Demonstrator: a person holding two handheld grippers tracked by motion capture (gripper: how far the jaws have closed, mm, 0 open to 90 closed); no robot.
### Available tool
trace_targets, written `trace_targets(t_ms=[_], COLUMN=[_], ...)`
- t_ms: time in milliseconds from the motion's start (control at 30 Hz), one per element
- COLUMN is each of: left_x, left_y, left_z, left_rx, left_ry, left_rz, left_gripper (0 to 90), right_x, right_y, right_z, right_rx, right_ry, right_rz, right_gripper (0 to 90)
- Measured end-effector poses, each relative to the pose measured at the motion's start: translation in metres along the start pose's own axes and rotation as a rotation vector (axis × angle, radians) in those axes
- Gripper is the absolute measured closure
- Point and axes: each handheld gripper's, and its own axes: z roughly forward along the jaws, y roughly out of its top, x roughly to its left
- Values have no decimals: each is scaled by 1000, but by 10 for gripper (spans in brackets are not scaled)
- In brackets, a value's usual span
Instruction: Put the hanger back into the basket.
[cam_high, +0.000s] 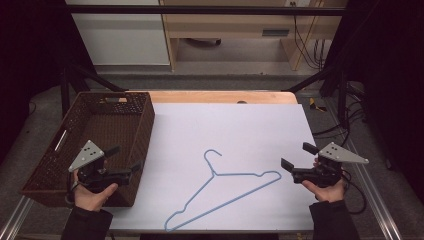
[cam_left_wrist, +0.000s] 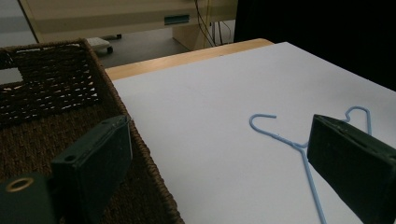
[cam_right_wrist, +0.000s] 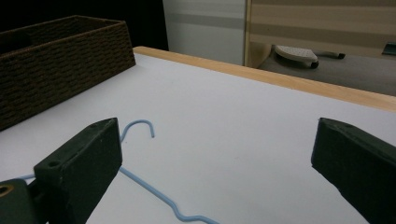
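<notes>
Thin blue wire hanger (cam_high: 223, 193), smooth, prob. coated metal. Dark brown woven wicker basket (cam_high: 145, 120), rough; bench (cam_high: 235, 125) w/ matt white sheet over pale wood edge. Matt black plastic-looking pads on left tool (cam_high: 125, 161) & right tool (cam_high: 298, 156).

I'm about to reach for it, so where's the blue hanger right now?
In the high view the blue hanger lies flat on the white table, front and centre, between the left gripper and the right gripper, right of the wicker basket.
</notes>
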Motion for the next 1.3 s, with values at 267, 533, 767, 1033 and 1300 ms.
trace_targets(t_ms=[267,533,767,1033,1300], left_x=[-13,-30,-48,-69,-83], left_y=[4,8,9,4,1], left_z=[2,8,22,43,66], left_rx=[7,18,55,112,186], left_ry=[-21,-51,-78,-116,-135], left_rz=[26,54,76,100,117], left_gripper=[67,82,90,104,126], right_x=[3,10,15,20,23], right_y=[3,5,6,5,3], right_z=[-2,2,5,11,16], right_rx=[2,22,27,48,67], right_ry=[6,11,22,35,43], right_rz=[-8,-21,-32,-45,-47], right_gripper=[25,26,28,29,33])
